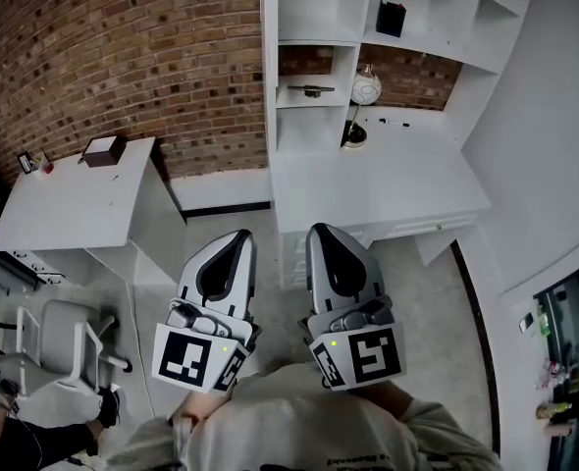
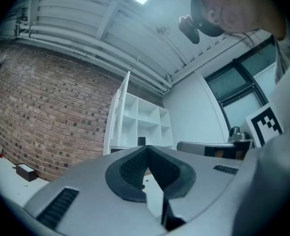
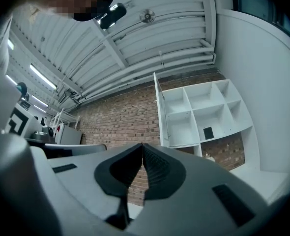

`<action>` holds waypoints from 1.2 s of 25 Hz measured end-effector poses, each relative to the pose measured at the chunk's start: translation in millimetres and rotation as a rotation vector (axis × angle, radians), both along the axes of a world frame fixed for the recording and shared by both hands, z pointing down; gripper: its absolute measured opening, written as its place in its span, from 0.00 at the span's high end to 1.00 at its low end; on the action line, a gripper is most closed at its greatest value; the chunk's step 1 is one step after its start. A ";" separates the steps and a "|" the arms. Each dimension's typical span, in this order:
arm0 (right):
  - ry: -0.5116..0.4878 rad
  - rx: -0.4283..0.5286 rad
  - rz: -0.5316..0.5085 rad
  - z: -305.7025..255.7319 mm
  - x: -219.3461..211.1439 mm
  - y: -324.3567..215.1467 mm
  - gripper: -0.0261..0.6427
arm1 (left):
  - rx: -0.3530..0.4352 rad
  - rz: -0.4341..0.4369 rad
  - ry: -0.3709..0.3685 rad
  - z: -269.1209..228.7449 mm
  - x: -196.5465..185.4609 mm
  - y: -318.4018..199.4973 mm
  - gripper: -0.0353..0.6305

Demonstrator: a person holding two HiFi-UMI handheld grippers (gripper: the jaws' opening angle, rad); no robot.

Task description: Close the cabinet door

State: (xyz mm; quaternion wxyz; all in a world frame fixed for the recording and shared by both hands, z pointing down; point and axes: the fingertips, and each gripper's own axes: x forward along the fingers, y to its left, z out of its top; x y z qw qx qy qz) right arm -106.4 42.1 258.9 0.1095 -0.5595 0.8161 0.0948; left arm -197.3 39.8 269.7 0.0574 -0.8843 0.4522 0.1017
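A white shelf cabinet (image 1: 319,8) stands against the brick wall above a white desk top (image 1: 368,180). Its tall door (image 1: 268,67) stands open, seen edge-on at the cabinet's left side; it also shows as a thin white panel (image 2: 120,117) in the left gripper view and as a panel (image 3: 159,112) in the right gripper view. My left gripper (image 1: 238,235) and right gripper (image 1: 321,230) are held side by side near my chest, pointing at the cabinet and well short of it. Both the left gripper (image 2: 147,149) and the right gripper (image 3: 142,145) are shut and hold nothing.
A black box (image 1: 391,18) sits in an upper compartment and a round globe-like object (image 1: 366,88) on the desk. Drawers (image 1: 294,253) lie under the desk. To the left are a white table (image 1: 74,204) with a brown box (image 1: 103,150) and a grey chair (image 1: 64,337).
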 end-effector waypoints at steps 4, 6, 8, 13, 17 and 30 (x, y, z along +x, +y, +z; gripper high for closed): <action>-0.012 -0.021 0.022 8.3 2.3 -16.1 0.93 | -0.020 0.026 -0.001 8.5 2.7 -15.7 0.94; -0.016 -0.032 0.020 13.1 -0.2 -23.8 0.93 | -0.030 0.029 -0.002 12.4 1.2 -23.4 0.94; -0.016 -0.042 0.013 16.5 -3.0 -32.5 0.93 | -0.037 0.025 -0.001 14.8 -0.9 -32.2 0.94; -0.021 -0.039 0.002 14.0 -3.1 -63.0 0.93 | -0.036 0.015 0.001 13.3 -1.7 -60.6 0.94; -0.017 -0.030 -0.011 10.2 -3.5 -93.3 0.93 | -0.029 0.009 0.007 10.2 -0.9 -90.3 0.94; -0.005 0.007 -0.079 -10.2 16.3 -212.8 0.93 | 0.010 -0.017 0.004 -9.6 27.3 -203.3 0.94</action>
